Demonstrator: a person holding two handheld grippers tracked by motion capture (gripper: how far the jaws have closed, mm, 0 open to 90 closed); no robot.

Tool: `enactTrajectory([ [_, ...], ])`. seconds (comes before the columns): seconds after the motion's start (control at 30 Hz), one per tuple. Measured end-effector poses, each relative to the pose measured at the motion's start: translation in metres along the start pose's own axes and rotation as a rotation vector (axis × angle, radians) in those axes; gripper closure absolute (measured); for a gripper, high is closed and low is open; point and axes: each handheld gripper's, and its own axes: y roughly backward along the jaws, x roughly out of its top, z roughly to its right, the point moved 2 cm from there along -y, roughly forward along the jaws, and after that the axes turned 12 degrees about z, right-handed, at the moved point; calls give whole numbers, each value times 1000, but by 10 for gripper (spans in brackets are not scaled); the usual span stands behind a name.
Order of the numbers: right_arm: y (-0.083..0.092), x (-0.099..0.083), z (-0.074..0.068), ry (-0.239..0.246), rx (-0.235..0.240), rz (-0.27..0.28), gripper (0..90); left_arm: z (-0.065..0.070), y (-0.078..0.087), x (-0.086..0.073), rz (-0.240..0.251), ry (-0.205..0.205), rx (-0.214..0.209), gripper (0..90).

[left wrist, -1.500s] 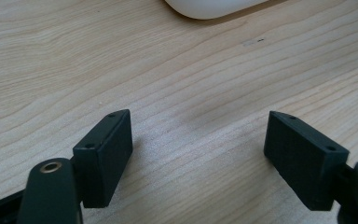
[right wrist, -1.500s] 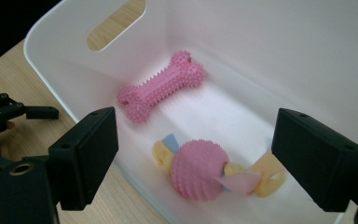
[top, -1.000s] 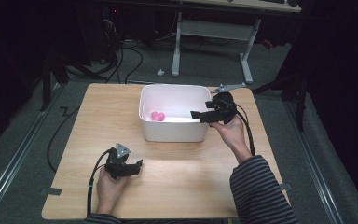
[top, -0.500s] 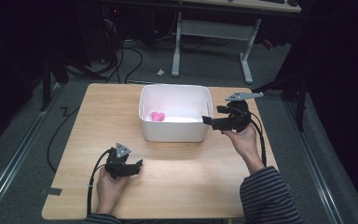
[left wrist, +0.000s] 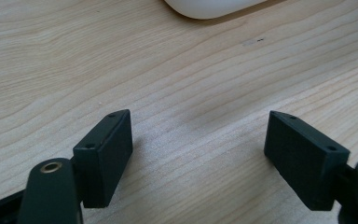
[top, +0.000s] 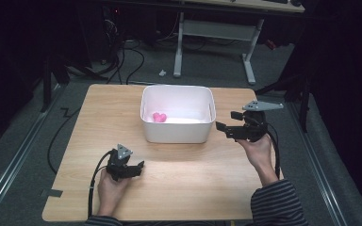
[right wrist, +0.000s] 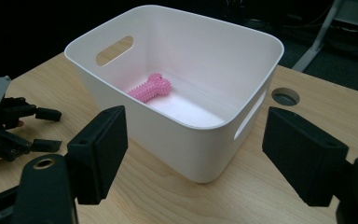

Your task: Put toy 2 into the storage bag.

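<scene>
Dark room, cables on grey floor, pale wood table (top: pixel 184 193) with visible grain. White plastic bin (top: pixel 177 133) at 12 o'clock of table centre: smooth, rounded corners, slot handles. Pink toy (right wrist: pixel 151 87) lies on bin floor: bone-shaped, nubby, likely soft rubber. Judgement: drop-off looks done, only withdrawal left. Right gripper (top: pixel 227 126) at 3 o'clock of bin, just beside wall, jaws spread, empty. Left gripper (top: pixel 135 165) at 7 o'clock, low over table, jaws spread, empty.

Both tools gape empty: left tool (top: pixel 139 165) low, apparently resting; right tool (top: pixel 225 121) held higher.
</scene>
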Motion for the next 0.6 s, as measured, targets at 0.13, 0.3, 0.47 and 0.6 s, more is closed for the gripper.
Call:
enactTrajectory([
  [0.13,6,-6,2,0,-13,-4,227,0,0,0,-1,-1,0,238],
  [0.3,15,-13,2,-7,-19,9,232,0,0,0,0,-1,-1,238],
  [0.47,22,-20,1,-10,-33,16,234,0,0,0,-2,-1,0,238],
  [0.6,27,-27,0,-14,-35,17,234,0,0,0,-1,-1,0,238],
])
